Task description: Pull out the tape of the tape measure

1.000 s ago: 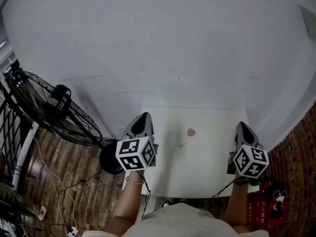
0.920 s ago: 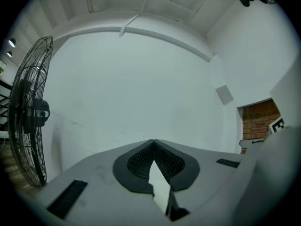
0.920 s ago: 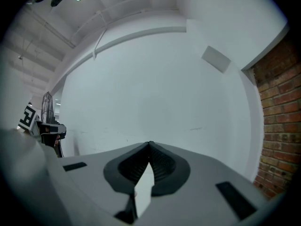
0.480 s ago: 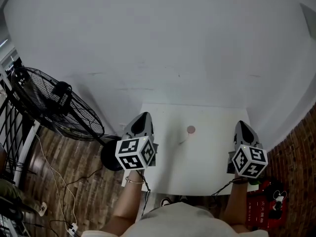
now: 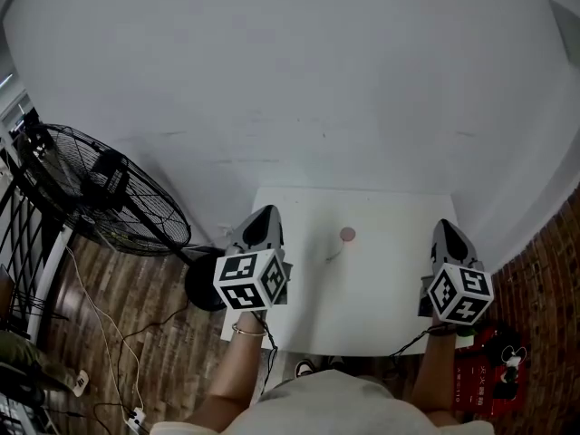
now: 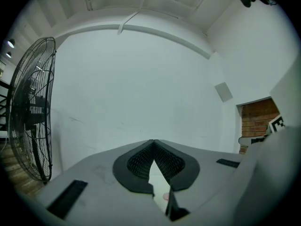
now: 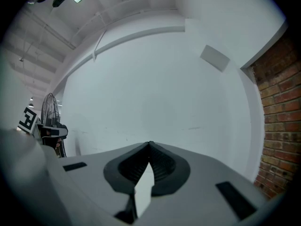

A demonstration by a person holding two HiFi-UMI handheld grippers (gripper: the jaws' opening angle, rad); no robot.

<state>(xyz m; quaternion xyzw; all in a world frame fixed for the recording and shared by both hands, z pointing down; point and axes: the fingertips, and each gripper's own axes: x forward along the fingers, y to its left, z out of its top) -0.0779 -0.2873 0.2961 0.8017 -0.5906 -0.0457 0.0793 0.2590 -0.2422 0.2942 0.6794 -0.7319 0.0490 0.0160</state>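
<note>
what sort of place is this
Likely a plain indoor workroom or studio: a small white table against a bare white wall, a big floor fan and loose cables on a wood floor.

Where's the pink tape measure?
In the head view, the tape measure sits on the table, between the left hand-held gripper and the right hand-held gripper.

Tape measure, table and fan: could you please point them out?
tape measure [image 5: 347,235], head view, its round pink case.
table [image 5: 381,284], head view, bare white top.
fan [image 5: 136,214], head view, wire grille.

Head view down; others toward wall
</note>
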